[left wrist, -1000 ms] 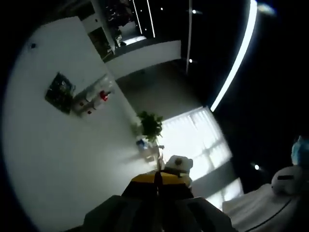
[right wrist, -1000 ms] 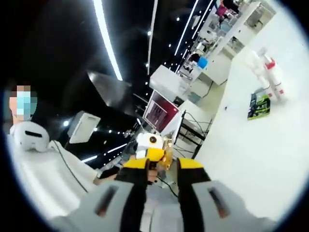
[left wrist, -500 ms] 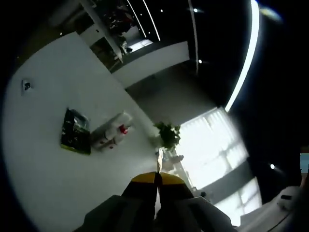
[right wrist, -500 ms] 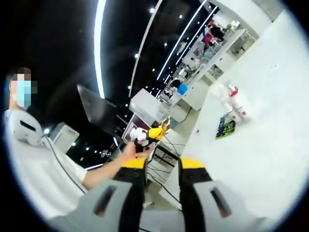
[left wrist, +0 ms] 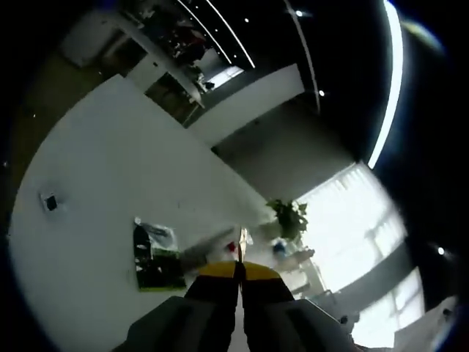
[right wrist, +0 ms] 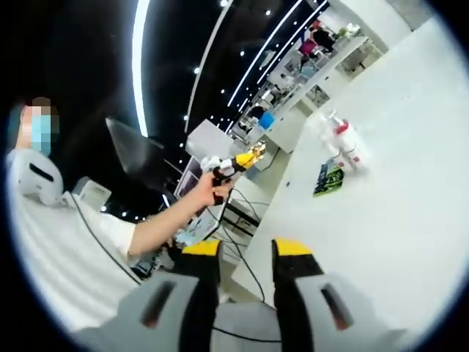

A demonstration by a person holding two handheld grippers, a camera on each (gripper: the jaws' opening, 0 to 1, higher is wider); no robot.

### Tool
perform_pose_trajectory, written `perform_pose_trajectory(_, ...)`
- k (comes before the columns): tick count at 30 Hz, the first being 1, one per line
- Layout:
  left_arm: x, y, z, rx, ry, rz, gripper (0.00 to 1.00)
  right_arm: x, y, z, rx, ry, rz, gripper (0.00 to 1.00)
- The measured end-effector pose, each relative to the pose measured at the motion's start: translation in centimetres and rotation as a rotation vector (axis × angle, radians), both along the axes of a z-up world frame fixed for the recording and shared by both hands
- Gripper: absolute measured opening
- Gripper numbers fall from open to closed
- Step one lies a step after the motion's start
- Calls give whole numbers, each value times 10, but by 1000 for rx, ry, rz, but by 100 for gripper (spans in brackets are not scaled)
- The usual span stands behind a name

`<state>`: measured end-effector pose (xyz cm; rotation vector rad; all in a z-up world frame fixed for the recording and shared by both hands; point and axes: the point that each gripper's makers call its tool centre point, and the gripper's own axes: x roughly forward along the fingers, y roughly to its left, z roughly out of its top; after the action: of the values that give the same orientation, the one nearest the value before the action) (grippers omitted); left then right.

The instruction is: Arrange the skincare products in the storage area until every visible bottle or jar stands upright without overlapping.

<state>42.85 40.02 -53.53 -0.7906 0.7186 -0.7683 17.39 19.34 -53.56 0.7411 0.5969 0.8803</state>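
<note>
Two yellow-tipped jaws of the left gripper point(left wrist: 238, 275) press together empty above a white table point(left wrist: 110, 169), a dark packet point(left wrist: 154, 257) just beyond. In the right gripper view, the right gripper point(right wrist: 245, 253) gapes empty; bottles point(right wrist: 341, 143) stand beside the packet point(right wrist: 330, 178) far right, while a person's hand point(right wrist: 209, 192) holds the left gripper point(right wrist: 242, 160) aloft.

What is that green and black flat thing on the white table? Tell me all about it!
The packet is flat and looks like a dark pouch with green print and a bright green bottom edge, shiny near its top. It lies flat on the white table, just beside the white bottles, one with a red part. In the right gripper view it is small and far off. Neither pair of tongs touches it. Its writing is too blurred to read.
</note>
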Motion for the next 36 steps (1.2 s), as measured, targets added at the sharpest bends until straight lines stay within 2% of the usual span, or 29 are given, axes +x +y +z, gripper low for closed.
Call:
perform_pose_trajectory(3, 14, 3, -18, 52, 21, -6, 0, 4, 3, -5, -11, 17, 9, 28)
perform_pose_trajectory(11, 48, 4, -69, 134, 94, 4, 0, 4, 0, -25, -32, 89, 17, 28)
perform_pose_trajectory(14, 56, 5, -86, 167, 121, -5, 0, 5, -2, -30, -36, 114, 8, 28)
perform_pose_trajectory(16, 63, 8, -104, 201, 153, -12, 0, 7, -5, -34, -44, 128, 1, 28)
perform_pose_trajectory(22, 82, 14, -142, 217, 214, 5, 0, 9, -4, -42, -64, 178, 10, 28)
perform_pose_trajectory(26, 89, 15, -164, 225, 251, 15, 0, 9, -7, -51, -86, 205, 14, 28)
perform_pose_trajectory(29, 88, 17, -179, 257, 273, -1, 0, 10, -8, -56, -75, 231, -9, 29)
perform_pose_trajectory(31, 90, 19, -191, 276, 288, -7, 0, 7, -2, -57, -87, 245, 11, 29)
perform_pose_trajectory(36, 98, 21, -202, 303, 305, -29, 0, 5, 1, -64, -104, 269, 22, 29)
